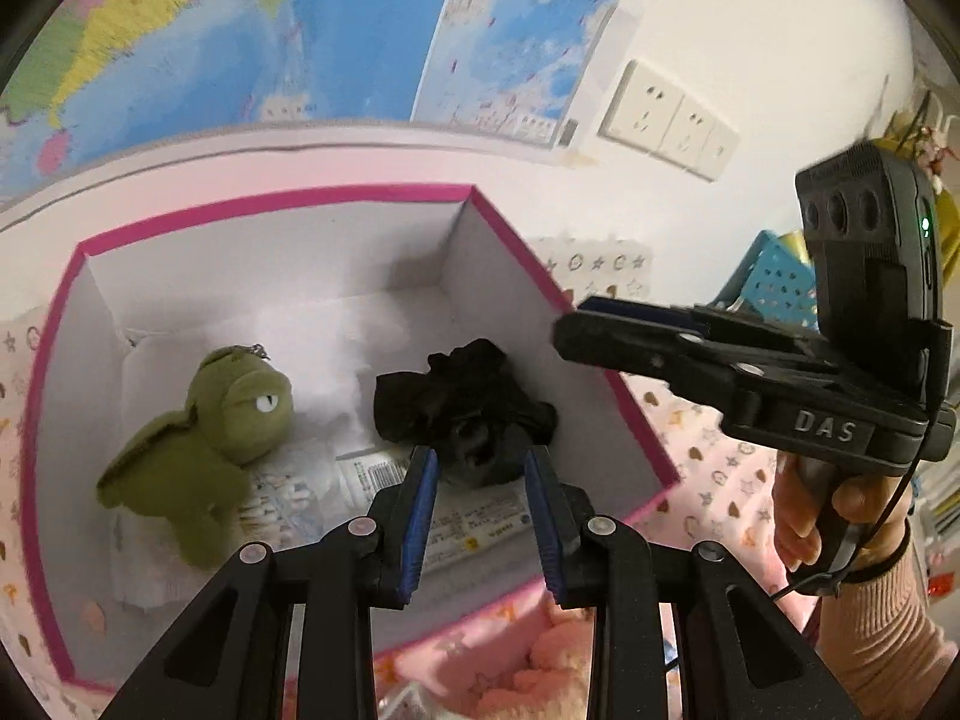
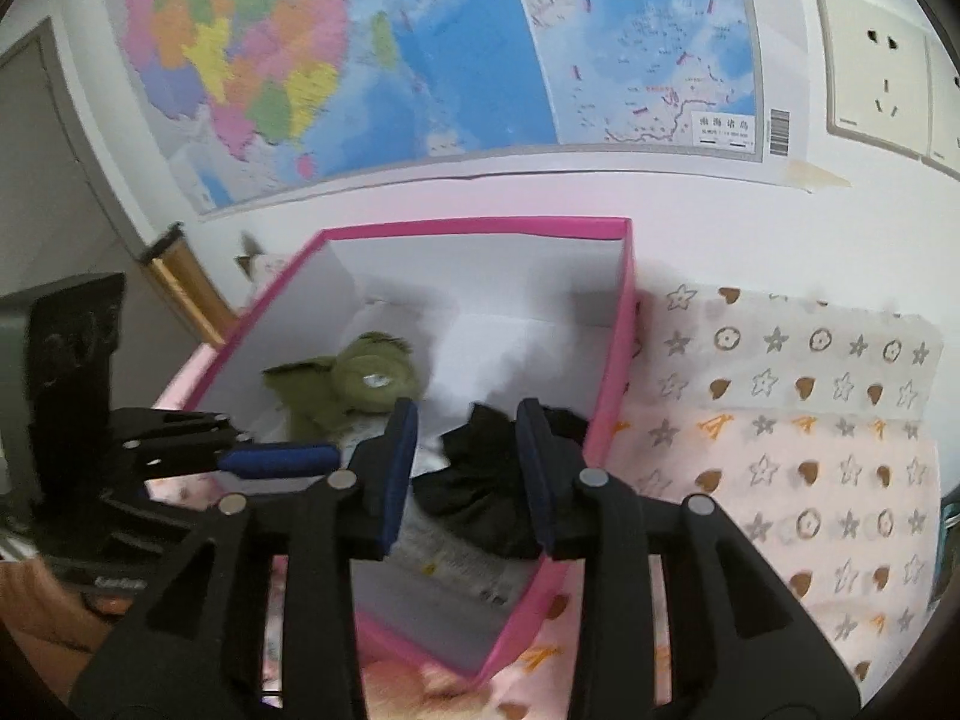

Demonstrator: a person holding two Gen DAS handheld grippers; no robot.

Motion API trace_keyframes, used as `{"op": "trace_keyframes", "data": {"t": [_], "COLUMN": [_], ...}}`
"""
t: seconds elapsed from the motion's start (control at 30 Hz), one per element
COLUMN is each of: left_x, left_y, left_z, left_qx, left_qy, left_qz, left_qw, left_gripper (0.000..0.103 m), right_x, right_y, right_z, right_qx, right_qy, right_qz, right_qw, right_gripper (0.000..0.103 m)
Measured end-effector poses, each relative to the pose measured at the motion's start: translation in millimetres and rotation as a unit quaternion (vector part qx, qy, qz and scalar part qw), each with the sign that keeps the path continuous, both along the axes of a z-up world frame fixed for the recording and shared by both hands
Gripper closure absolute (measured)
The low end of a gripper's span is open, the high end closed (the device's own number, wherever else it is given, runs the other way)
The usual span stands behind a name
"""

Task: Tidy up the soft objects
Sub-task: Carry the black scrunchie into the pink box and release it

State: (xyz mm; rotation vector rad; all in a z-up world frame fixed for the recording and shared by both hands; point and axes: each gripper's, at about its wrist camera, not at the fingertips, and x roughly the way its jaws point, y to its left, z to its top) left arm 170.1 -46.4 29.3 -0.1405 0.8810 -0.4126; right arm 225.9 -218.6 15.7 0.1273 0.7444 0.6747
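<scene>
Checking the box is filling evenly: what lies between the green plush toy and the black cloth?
In the left wrist view, bare white box lining and part of a printed packet lie between the green plush toy and the black cloth.

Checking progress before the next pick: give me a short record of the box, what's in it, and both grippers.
box: pink rim, open, white inside
green plush: lying in box, left part
black cloth: bunched in box, right part
printed packets: flat on box floor
left gripper: over box, fingers shut, nothing held
right gripper: over black cloth, fingers open, nothing gripped
pink fluffy item: outside box, near side
</scene>
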Motion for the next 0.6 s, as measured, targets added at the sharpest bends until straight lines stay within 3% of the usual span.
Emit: {"op": "trace_keyframes", "data": {"t": [0.33,0.6], "left_x": [-64,-102], "left_y": [12,13], "left_z": [29,8], "left_qx": [-0.023,-0.042], "left_qy": [-0.06,-0.033], "left_qz": [-0.012,-0.025], "left_qw": [0.9978,0.9983], "left_gripper": [0.063,0.061], "right_x": [-73,-106], "right_y": [-10,-24], "right_z": [20,-6], "right_qx": [0.037,0.037], "right_qy": [-0.018,0.013], "right_qz": [0.049,0.047], "right_qw": [0.998,0.998], "right_gripper": [0.066,0.062]}}
